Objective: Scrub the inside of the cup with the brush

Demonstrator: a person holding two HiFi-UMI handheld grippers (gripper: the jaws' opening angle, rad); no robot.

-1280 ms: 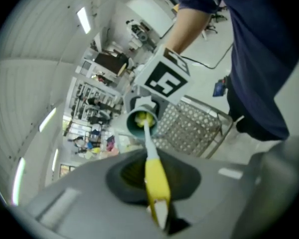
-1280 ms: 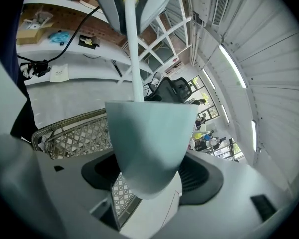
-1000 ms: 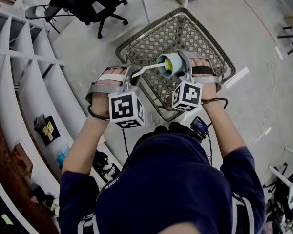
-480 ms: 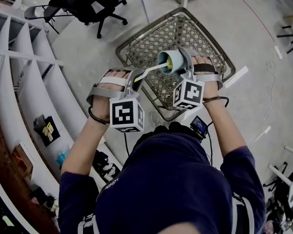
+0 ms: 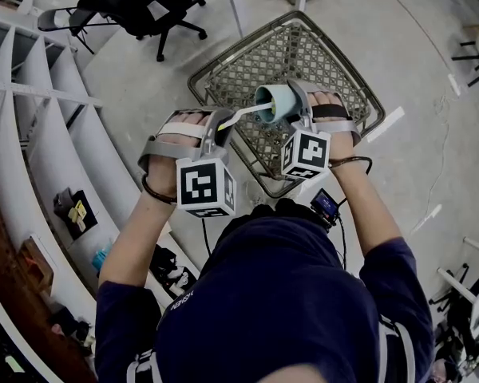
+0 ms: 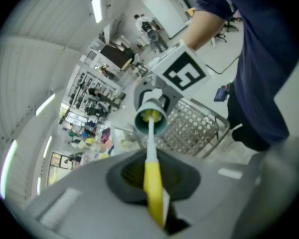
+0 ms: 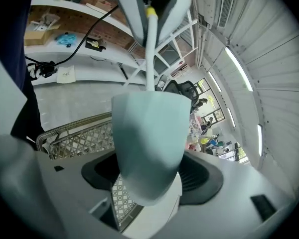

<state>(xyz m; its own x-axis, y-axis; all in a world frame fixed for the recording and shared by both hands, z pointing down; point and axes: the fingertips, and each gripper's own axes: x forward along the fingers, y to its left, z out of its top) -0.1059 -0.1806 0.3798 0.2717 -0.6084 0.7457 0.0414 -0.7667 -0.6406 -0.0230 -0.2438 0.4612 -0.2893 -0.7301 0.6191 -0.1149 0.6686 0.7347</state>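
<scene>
Scrubbing mid-stroke: left tool (image 5: 218, 126), pinching the brush (image 5: 241, 113), has slid its head deeper into the cup (image 5: 275, 104), which the right tool (image 5: 302, 110) clamps, mouth turned leftward.

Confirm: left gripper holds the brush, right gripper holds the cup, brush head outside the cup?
No: the brush head is inside the cup, as the left gripper view shows. The left gripper does hold the brush, the right gripper the cup.

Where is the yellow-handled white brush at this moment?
In the head view the yellow-handled white brush sits mid-frame: its handle is clamped in the left gripper, and its stem reaches right into the pale blue cup held by the right gripper, above the metal mesh basket.
</scene>
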